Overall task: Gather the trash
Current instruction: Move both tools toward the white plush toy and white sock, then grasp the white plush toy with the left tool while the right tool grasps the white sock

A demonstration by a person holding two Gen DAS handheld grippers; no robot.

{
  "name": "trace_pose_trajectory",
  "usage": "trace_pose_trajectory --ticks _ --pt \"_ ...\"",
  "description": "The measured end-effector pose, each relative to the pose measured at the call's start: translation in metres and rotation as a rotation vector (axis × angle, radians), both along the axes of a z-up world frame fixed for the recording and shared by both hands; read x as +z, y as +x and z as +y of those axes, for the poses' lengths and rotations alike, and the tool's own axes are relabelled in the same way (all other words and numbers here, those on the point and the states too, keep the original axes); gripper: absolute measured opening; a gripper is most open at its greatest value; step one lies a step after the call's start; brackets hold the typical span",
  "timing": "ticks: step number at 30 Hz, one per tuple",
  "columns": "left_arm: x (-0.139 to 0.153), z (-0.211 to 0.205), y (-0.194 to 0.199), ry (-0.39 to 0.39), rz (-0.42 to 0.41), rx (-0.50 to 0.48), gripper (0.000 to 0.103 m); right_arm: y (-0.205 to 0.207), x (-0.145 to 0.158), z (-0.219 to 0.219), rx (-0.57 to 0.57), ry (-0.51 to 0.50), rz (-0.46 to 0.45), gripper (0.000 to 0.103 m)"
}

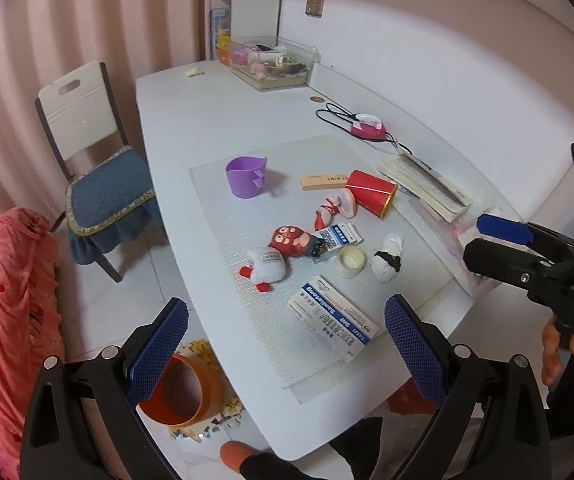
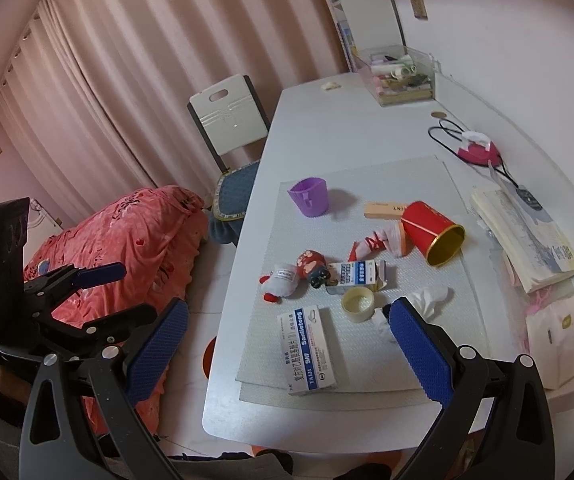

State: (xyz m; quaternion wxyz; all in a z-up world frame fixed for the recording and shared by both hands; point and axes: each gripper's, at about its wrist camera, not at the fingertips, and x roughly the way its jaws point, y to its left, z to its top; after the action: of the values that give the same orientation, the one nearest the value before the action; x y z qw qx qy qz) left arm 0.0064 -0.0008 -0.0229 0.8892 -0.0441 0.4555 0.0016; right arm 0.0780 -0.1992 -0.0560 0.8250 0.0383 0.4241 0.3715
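Both grippers hover above the near edge of the white table (image 1: 159, 128), jaws spread wide and holding nothing. The left gripper (image 1: 287, 344) sits over the table's near left corner; below it, on the floor, stands an orange bin (image 1: 179, 394). The right gripper (image 2: 289, 350) hangs over the near edge further right, and its blue pads (image 1: 503, 230) also show from the side in the left wrist view.

Nearest on the grey mat (image 1: 215, 208) lies a white-and-blue box (image 1: 333, 318), flat, just ahead of both grippers. Beyond it stand a tape roll (image 1: 351, 261) and, to its right, a crumpled tissue (image 1: 387, 256) with a dark band. Left of the roll lies a white-and-red plush toy (image 1: 267, 266), touching a red round toy (image 1: 291, 240), which touches a small torn blue-and-white carton (image 1: 337, 238).

Further back lie a red-and-white wrapper (image 1: 333, 210), a tipped red can (image 1: 371, 192) with a gold rim, and a tan bar box (image 1: 323, 181). A purple cup (image 1: 243, 176) stands upright, apart to the left. Books (image 1: 423, 184) are stacked right of the mat.

At the far end sit a pink device (image 1: 367, 126) with black cord and a clear bin (image 1: 271, 62) of small items. A chair (image 1: 87, 152) stands left of the table.
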Motion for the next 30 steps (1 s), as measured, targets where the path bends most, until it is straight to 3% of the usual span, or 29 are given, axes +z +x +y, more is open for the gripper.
trace_pose_trajectory --ticks 6,11,19,26,30 --pt "-0.007 0.006 0.007 -0.031 0.003 -0.004 0.097 0.005 -0.009 0.000 0.000 -0.015 0.019 0.099" --pt "-0.019 0.013 0.019 -0.102 0.035 -0.010 0.097 0.016 -0.022 -0.003 -0.011 -0.042 0.042 0.099" --pt "-0.059 0.022 0.048 -0.099 0.130 -0.044 0.097 0.038 -0.049 0.001 -0.004 -0.088 0.065 0.099" --pt "-0.087 0.030 0.079 -0.105 0.166 -0.067 0.097 0.059 -0.077 0.014 0.019 -0.114 0.092 0.098" --pt "-0.098 0.035 0.090 -0.084 0.175 -0.075 0.097 0.071 -0.091 0.013 0.000 -0.121 0.120 0.088"
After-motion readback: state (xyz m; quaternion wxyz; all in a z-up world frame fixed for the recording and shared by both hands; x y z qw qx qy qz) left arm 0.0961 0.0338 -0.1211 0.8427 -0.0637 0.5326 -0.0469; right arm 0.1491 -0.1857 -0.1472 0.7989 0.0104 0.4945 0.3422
